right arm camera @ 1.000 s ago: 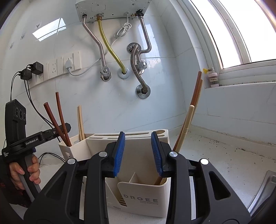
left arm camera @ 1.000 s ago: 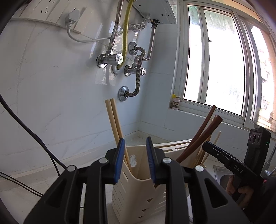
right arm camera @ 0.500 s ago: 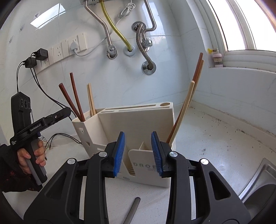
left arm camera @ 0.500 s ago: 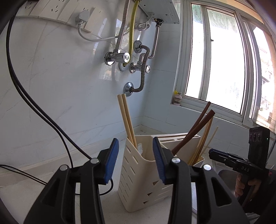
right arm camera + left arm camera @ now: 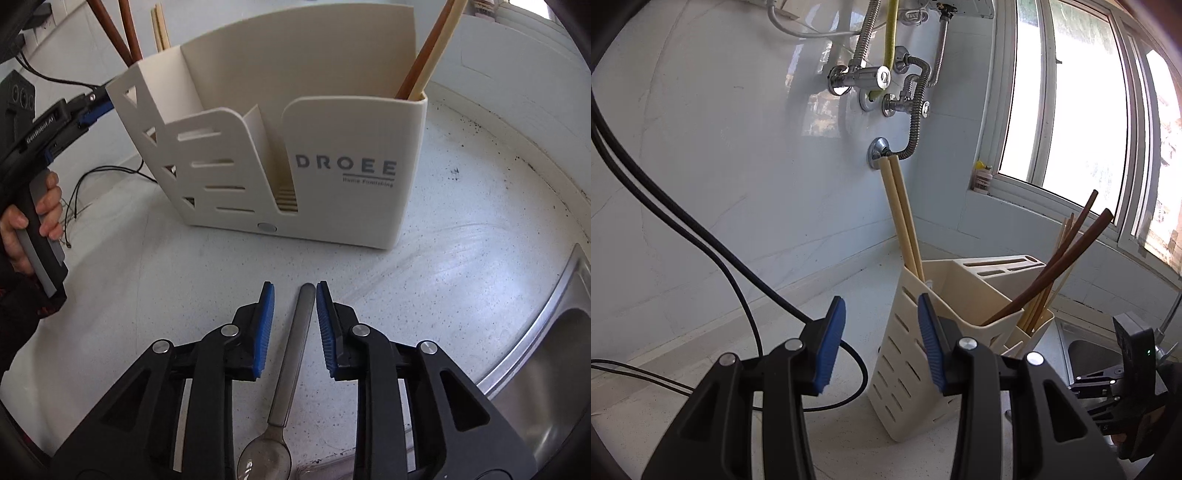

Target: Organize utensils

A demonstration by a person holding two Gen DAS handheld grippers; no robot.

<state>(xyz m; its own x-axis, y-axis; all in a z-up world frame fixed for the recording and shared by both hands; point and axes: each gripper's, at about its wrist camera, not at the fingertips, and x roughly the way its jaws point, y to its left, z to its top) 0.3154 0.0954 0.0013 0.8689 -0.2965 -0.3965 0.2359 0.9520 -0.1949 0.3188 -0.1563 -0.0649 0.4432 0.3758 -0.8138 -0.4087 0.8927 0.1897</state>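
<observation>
A grey metal spoon (image 5: 291,373) lies on the speckled white countertop (image 5: 443,280), its handle between the parted, empty blue-padded fingers of the right gripper (image 5: 294,325), not yet clamped. Just beyond stands the cream plastic utensil caddy (image 5: 347,173), chopsticks already sorted inside. The left gripper (image 5: 881,345) hovers apart beside it; a steel sink (image 5: 554,354) borders right.

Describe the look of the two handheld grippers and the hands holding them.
Both grippers are black plastic linkages with silver pivot pins and ribbed blue pads on the fingers. The right gripper shows this up close. The left gripper has a pistol grip with a grey trigger, white lettering along its body and a black camera block behind. The left hand is bare, with a dark sleeve.
</observation>
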